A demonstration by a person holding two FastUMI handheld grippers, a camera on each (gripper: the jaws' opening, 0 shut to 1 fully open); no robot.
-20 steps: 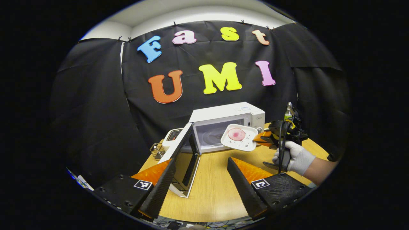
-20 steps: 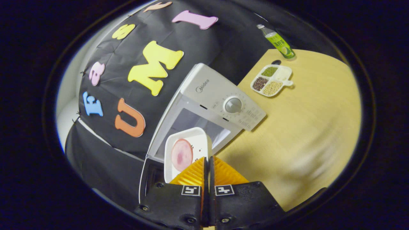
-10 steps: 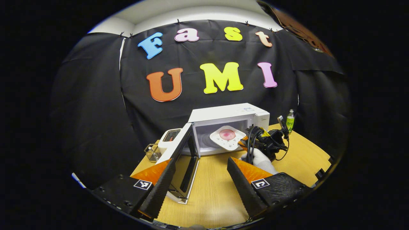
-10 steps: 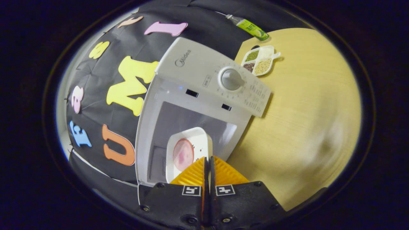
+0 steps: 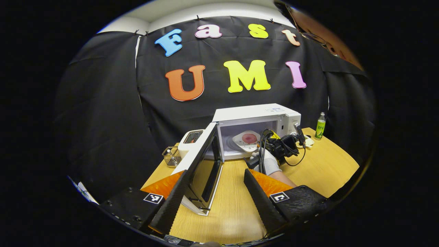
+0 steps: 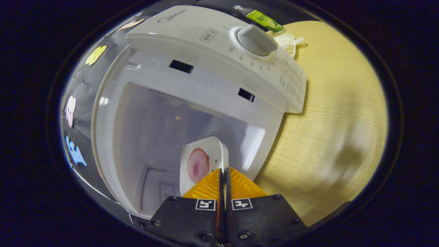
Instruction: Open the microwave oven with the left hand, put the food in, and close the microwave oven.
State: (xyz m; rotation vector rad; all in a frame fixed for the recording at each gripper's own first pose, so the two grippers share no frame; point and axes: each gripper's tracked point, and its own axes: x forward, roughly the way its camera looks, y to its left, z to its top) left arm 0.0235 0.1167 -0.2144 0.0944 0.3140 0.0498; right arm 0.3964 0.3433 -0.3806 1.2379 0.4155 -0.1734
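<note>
Right gripper view: microwave (image 6: 219, 61) lettered "Midea"

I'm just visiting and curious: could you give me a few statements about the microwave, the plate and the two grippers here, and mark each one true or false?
1. The microwave door is shut. False: it hangs wide open.
2. The right gripper is clamped on the plate rim. True.
3. The left gripper holds the door. False: it is open and holds nothing.
4. A green bottle stands beside the microwave. True.
5. The plate is bare. False: a pink round slice of food lies on it.
</note>
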